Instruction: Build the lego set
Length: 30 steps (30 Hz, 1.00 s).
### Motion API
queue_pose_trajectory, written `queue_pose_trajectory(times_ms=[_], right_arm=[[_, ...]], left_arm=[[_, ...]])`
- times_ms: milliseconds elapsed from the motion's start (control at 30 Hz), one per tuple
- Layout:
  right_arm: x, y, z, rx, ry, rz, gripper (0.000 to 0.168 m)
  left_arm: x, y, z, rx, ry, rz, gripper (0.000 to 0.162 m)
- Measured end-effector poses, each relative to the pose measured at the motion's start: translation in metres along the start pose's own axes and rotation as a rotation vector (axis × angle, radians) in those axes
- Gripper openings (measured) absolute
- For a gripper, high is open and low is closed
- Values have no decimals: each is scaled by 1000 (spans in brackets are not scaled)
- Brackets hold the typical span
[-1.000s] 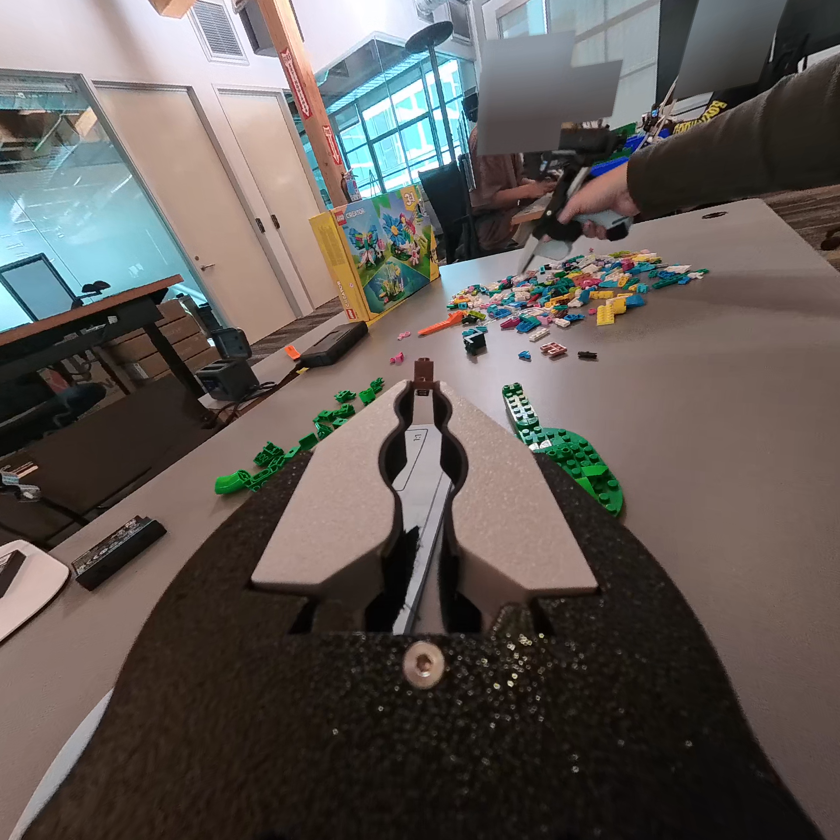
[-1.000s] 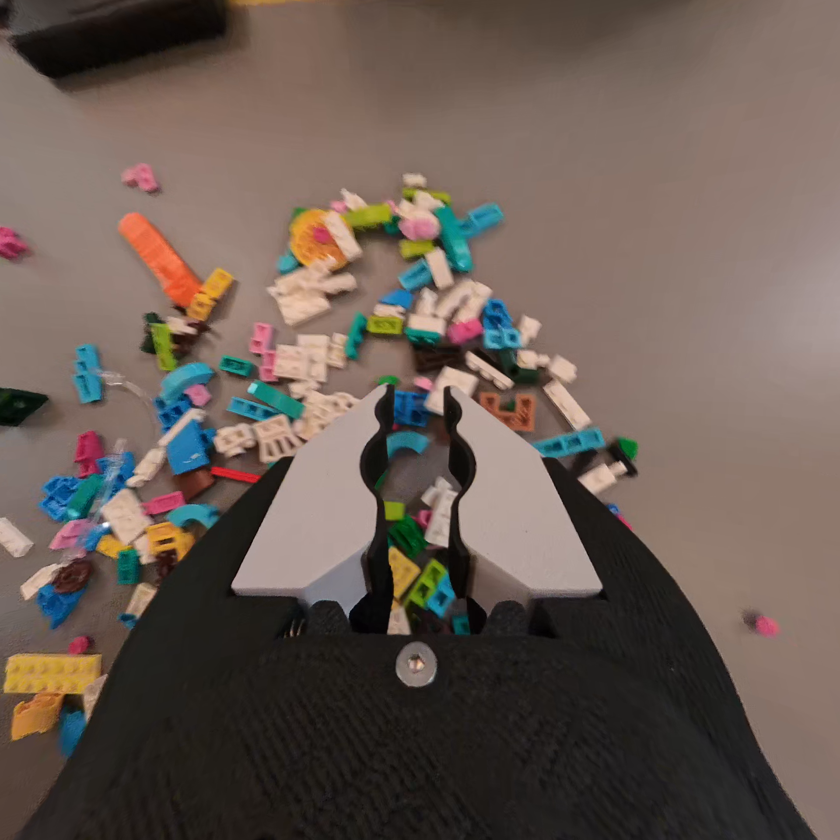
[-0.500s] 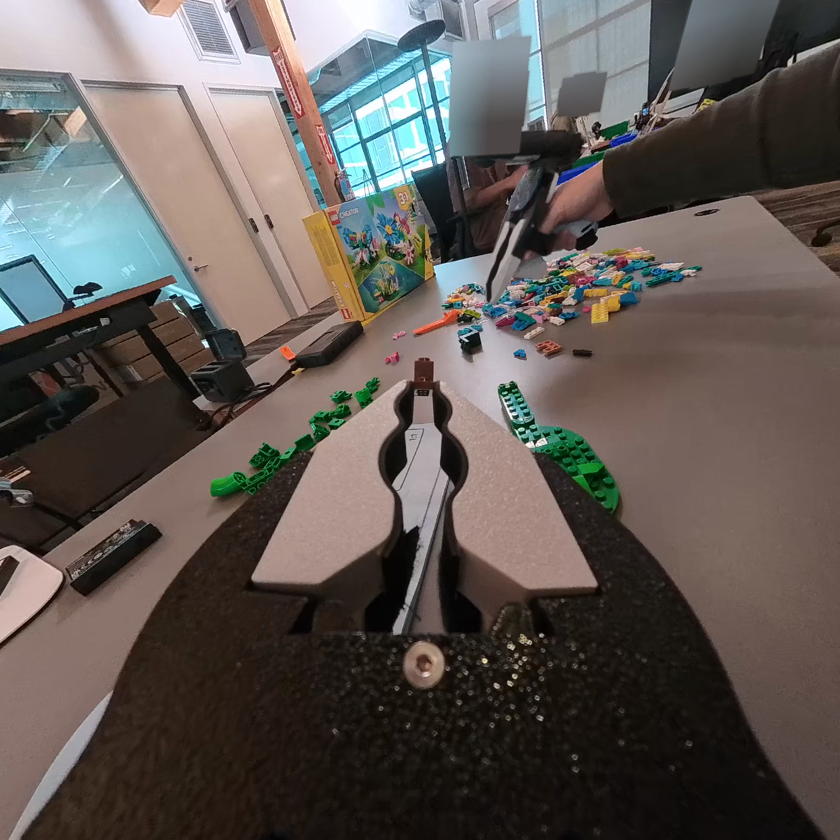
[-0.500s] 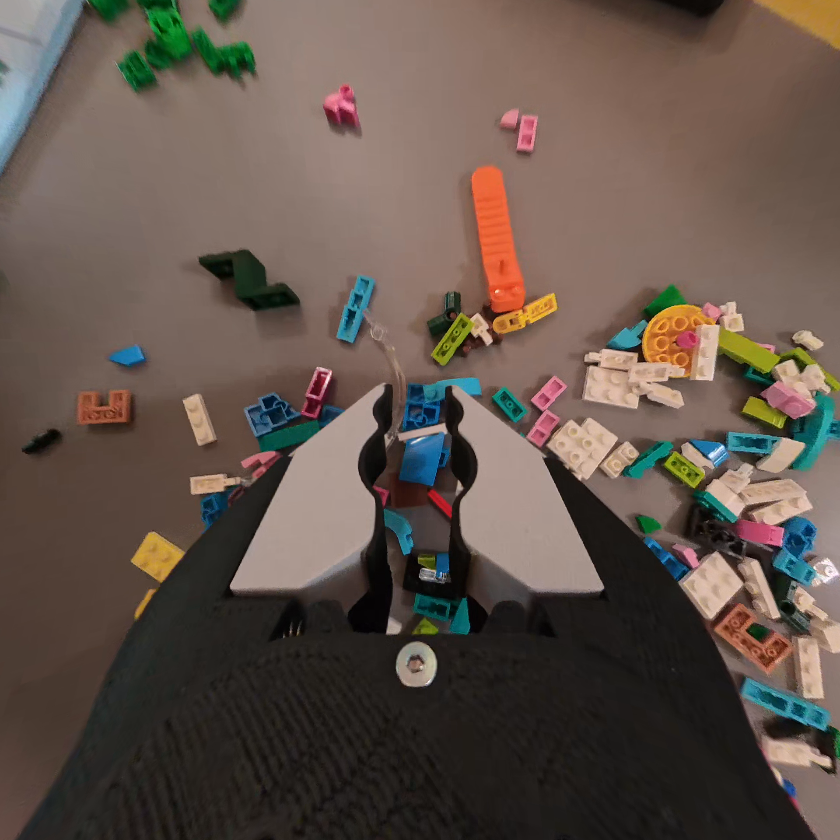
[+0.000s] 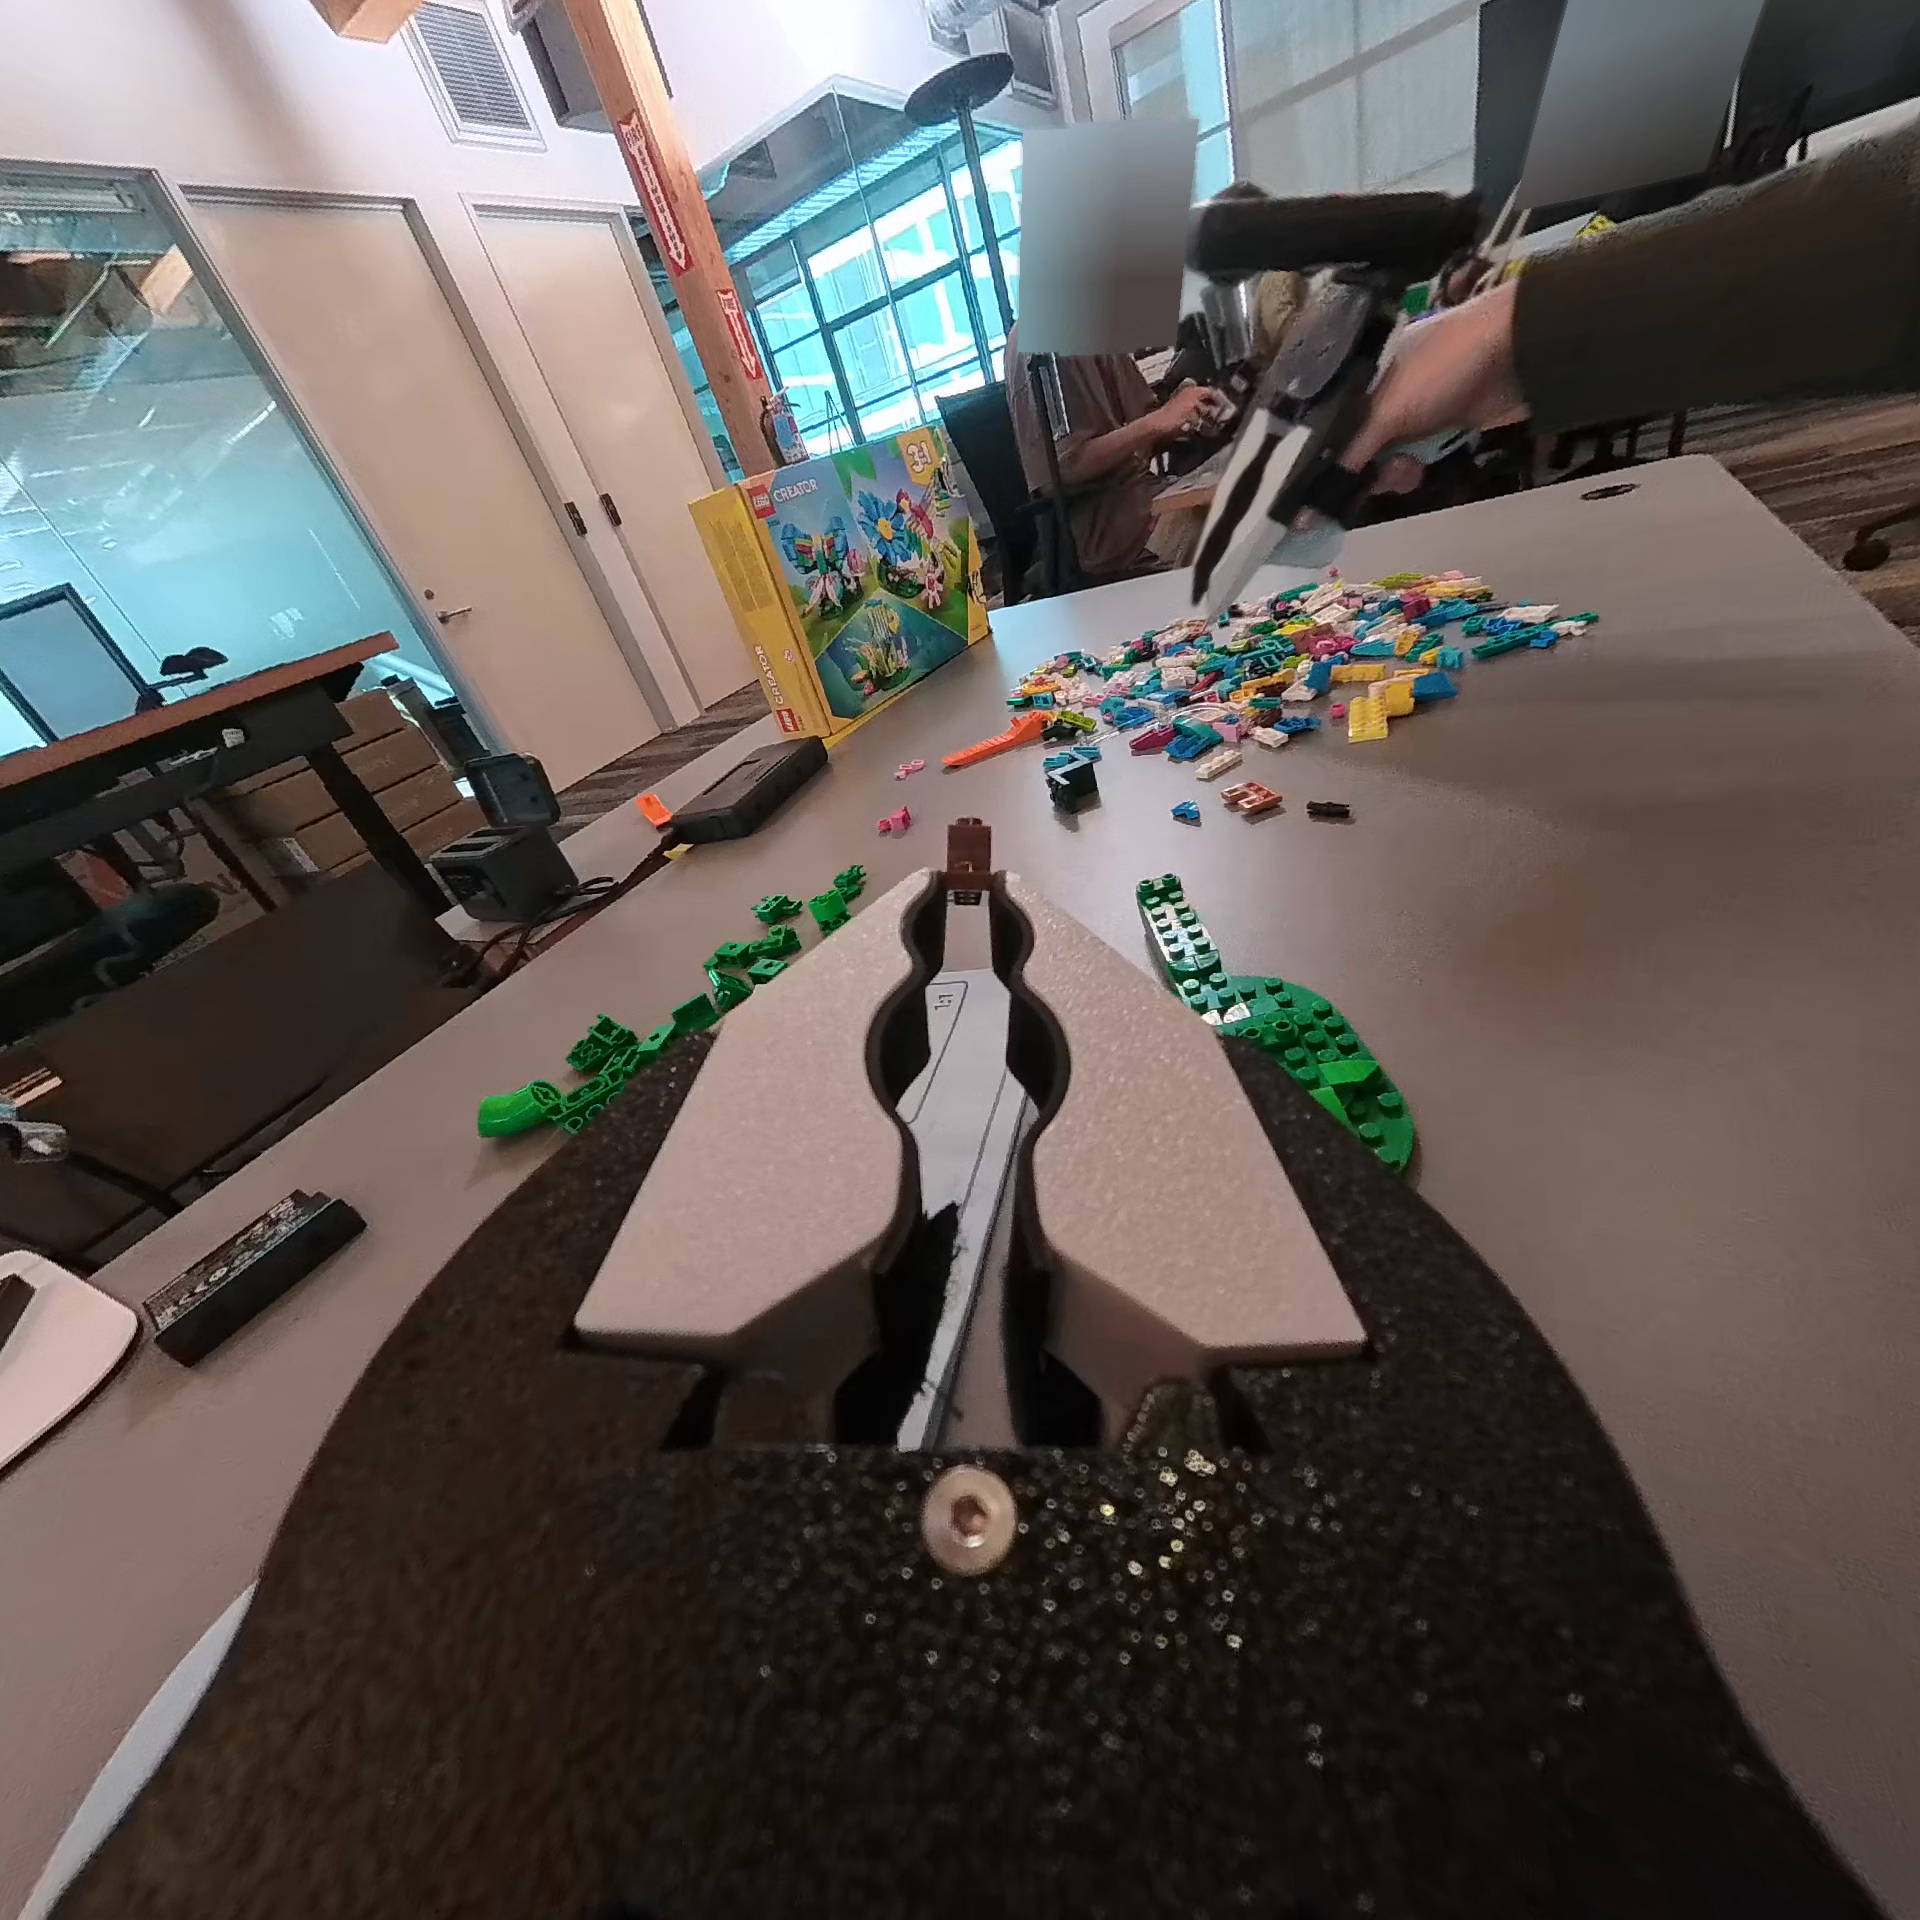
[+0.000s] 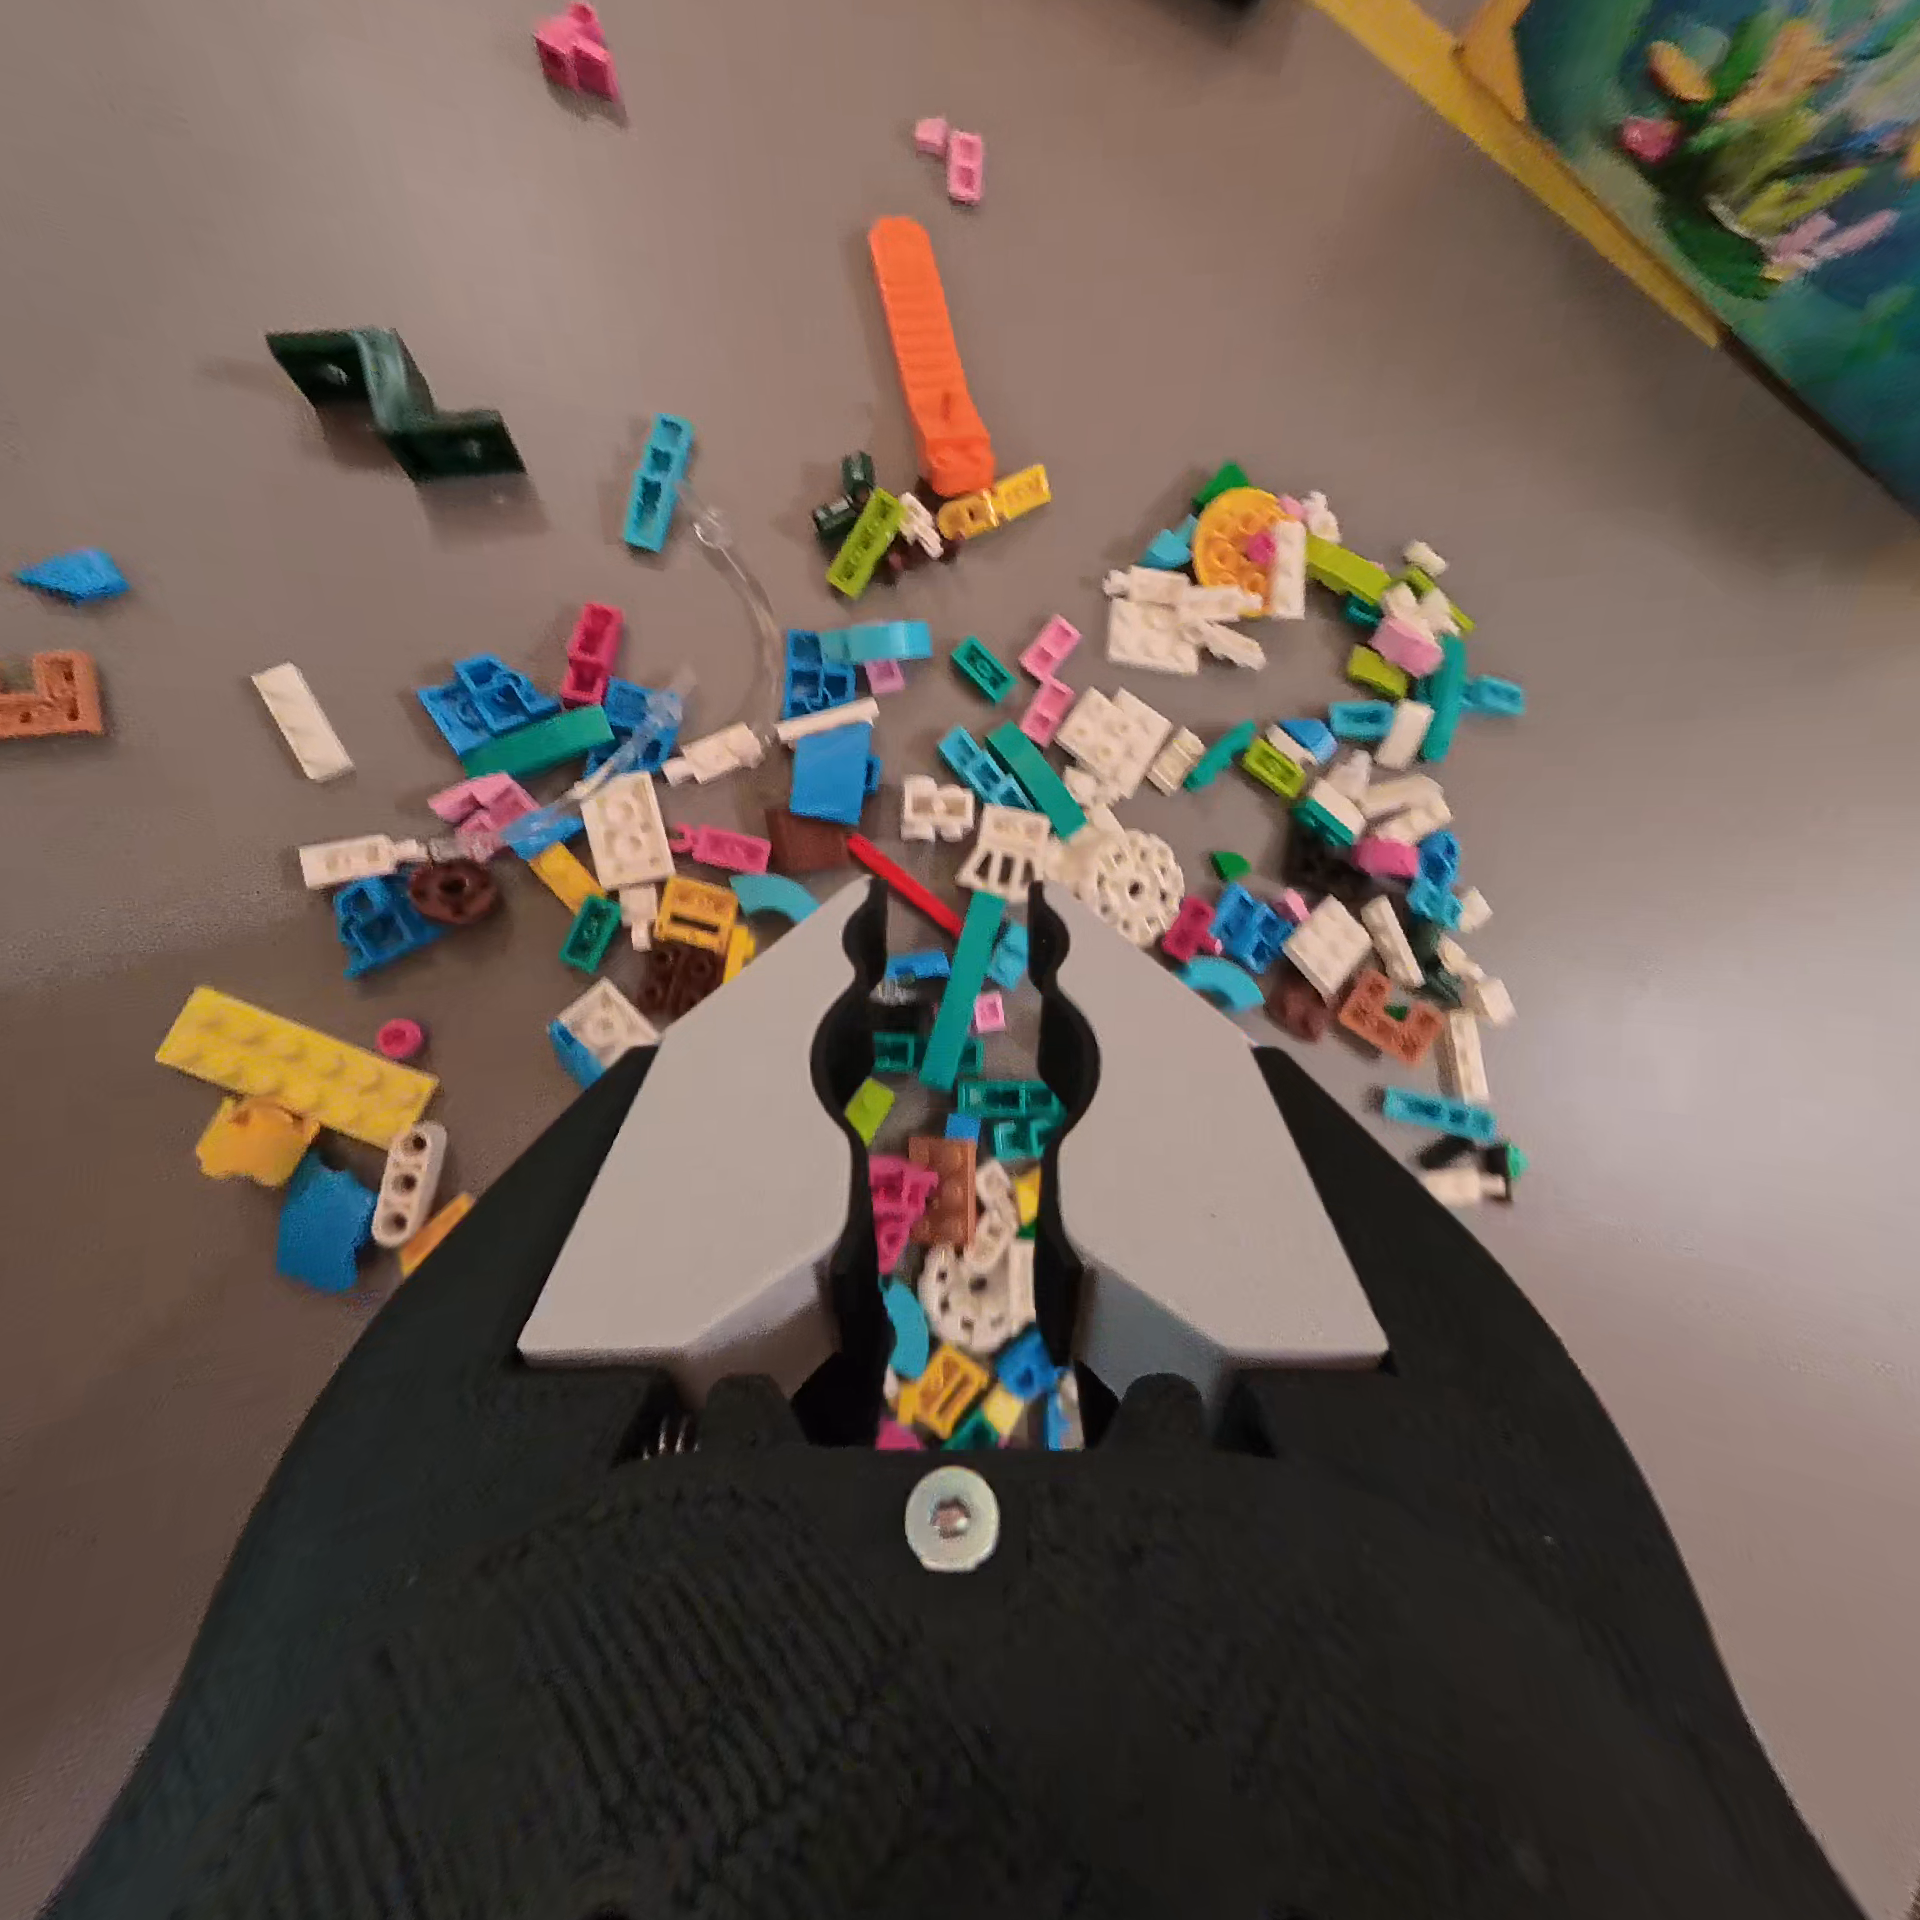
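Observation:
My left gripper is shut on a small brown lego piece and holds it above the grey table. A green plate assembly lies just to its right, and loose green pieces lie to its left. My right gripper is open and empty, hovering above the pile of mixed coloured lego pieces. It also shows far off in the left wrist view, held by a hand above the pile. An orange brick separator lies at the pile's far side.
The yellow lego box stands at the table's far edge, and shows in the right wrist view. A dark green bent piece lies apart from the pile. Black devices lie along the left edge. A seated person is behind the table. Spacing between my two grippers at the tips: around 40 cm. Measured from the fingertips, the orange brick separator is 15 cm or so from the right gripper and 40 cm from the left.
My right gripper has swung across and risen above the pile, first left then back toward the box side. It stays open. My left gripper has held still with the brown piece.

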State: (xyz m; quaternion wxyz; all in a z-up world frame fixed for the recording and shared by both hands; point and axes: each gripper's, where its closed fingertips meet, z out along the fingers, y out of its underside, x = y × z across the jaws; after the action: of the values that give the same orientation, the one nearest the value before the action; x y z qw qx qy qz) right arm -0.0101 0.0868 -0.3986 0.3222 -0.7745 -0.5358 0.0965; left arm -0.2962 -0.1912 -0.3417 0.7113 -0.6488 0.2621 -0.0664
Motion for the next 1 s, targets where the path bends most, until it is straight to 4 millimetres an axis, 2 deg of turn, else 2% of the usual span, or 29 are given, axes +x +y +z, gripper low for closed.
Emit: queue_pose_trajectory(times_ms=[133,333,533,767,833,933,1000], right_arm=[[4,26,-23,30,53,80,26],[21,76,-53,81,239,219,31],[12,116,-57,87,177,411,33],[-6,121,-49,91,99,420,29],[-16,115,-47,106,52,395,27],[-46,101,-47,140,-119,368,31],[-46,97,-51,170,-127,369,32]], left_arm=[[0,0,0,2,4,-7,6],[0,0,0,3,5,-7,6],[0,0,0,-3,0,3,6],[1,1,1,-7,-1,10,6],[1,1,1,-7,0,10,6],[1,1,1,-6,2,12,6],[1,1,0,-5,2,11,6]])
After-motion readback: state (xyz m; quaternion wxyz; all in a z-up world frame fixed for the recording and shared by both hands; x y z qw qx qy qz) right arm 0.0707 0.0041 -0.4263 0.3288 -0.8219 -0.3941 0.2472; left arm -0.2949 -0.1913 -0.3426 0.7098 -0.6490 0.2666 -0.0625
